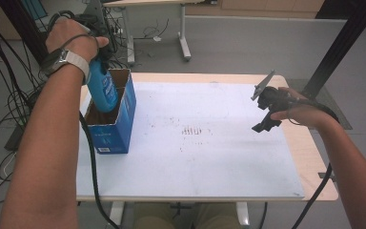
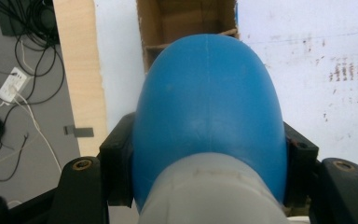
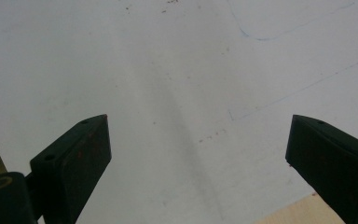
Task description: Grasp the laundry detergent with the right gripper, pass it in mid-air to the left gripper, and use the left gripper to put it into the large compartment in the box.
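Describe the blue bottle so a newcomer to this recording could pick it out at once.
Start at the white mat covering the table, then go to the open blue cardboard box at its left edge. The blue bottle hangs bottom-first in the box's mouth, clamped by the left tool; it is glossy, rounded plastic with a grey neck.

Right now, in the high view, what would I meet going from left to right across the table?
The blue bottle gripped by the left tool → the open blue cardboard box it is held over → the stained white mat → the right tool, open above the mat.
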{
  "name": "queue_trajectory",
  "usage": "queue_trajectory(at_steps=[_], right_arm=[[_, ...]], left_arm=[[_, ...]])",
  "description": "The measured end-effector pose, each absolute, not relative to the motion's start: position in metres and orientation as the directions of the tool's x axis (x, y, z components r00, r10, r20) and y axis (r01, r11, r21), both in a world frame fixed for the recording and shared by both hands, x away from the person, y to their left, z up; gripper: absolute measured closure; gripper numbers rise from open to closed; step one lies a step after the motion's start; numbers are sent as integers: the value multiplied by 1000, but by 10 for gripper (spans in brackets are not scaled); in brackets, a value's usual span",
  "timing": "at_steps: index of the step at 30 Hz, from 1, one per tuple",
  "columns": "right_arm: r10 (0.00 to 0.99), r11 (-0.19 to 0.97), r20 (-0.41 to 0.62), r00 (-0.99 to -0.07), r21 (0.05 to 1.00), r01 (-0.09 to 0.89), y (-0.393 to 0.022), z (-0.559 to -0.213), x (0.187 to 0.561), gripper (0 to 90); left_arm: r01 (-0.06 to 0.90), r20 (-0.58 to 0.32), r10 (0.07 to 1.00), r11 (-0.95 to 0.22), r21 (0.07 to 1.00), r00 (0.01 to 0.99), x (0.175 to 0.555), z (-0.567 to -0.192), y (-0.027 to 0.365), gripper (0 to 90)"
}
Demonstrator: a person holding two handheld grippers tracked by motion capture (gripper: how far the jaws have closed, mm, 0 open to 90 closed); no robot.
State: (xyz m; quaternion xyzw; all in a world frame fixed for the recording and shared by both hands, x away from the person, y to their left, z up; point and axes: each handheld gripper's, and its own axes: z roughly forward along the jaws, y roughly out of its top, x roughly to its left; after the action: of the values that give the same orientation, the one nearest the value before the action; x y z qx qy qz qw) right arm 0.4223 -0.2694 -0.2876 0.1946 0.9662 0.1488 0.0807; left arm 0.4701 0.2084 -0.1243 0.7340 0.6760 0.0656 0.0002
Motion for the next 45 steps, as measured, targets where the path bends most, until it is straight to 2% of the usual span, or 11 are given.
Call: queue_trajectory(at_steps=[45], right_arm=[[428, 866, -71, -901, 317, 386, -275, -304, 422, 64]], left_arm=[[994, 93, 993, -74, 80, 67, 478, -206, 218, 376]])
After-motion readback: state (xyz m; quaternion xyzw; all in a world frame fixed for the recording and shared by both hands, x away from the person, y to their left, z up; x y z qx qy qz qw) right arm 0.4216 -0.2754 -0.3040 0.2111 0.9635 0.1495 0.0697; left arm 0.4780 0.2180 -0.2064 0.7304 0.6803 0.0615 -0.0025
